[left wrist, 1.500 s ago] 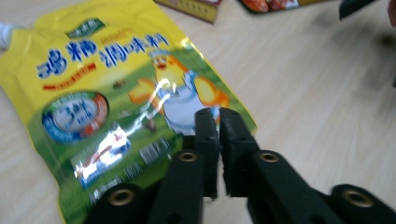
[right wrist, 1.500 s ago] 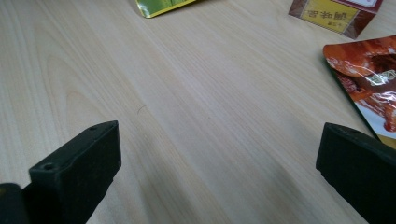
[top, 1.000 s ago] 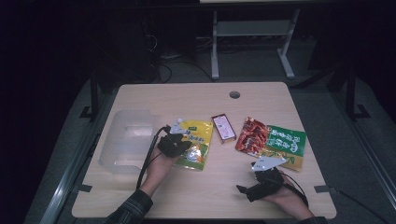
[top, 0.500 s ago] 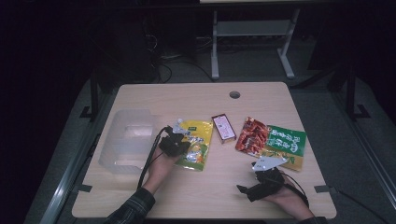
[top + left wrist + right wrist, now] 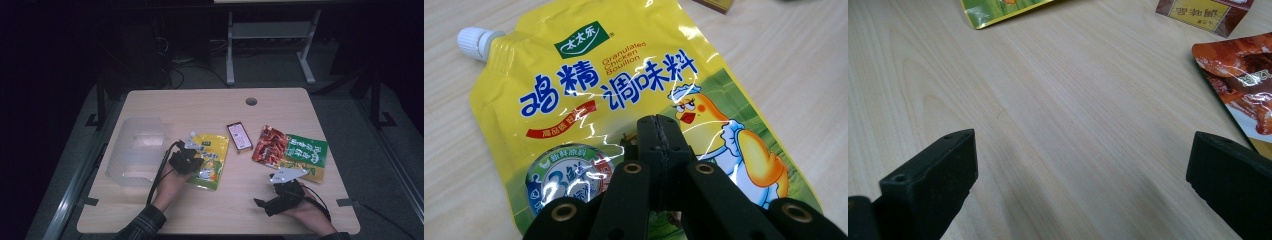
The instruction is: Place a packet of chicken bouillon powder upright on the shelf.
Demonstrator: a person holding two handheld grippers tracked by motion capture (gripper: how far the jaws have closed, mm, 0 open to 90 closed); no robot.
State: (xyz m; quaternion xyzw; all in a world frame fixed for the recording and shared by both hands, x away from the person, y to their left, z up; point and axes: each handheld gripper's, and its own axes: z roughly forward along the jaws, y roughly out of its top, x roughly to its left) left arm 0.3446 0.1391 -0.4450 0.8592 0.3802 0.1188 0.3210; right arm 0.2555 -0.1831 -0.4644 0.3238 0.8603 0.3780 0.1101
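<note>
Left tongs (image 5: 658,131) pinched closed on the yellow bouillon pouch (image 5: 624,100), which lies flat on the desk (image 5: 220,210). Right tongs (image 5: 1083,185) wide open, idle. Grasp step; next likely lift toward the clear bin (image 5: 137,150).

Table (image 5: 215,107): bin (image 5: 137,150) at left edge, pouch (image 5: 212,155) just right of it, spout toward the bin. Box (image 5: 239,136) right of the pouch, slightly farther back. Snack bag (image 5: 270,145) right of the box, overlapping a second bag (image 5: 307,155) at the right. Left gripper (image 5: 658,131) over the pouch's near part. Right gripper (image 5: 280,192) near the front edge, before the two bags. Cable hole (image 5: 251,101) at the far edge.
</note>
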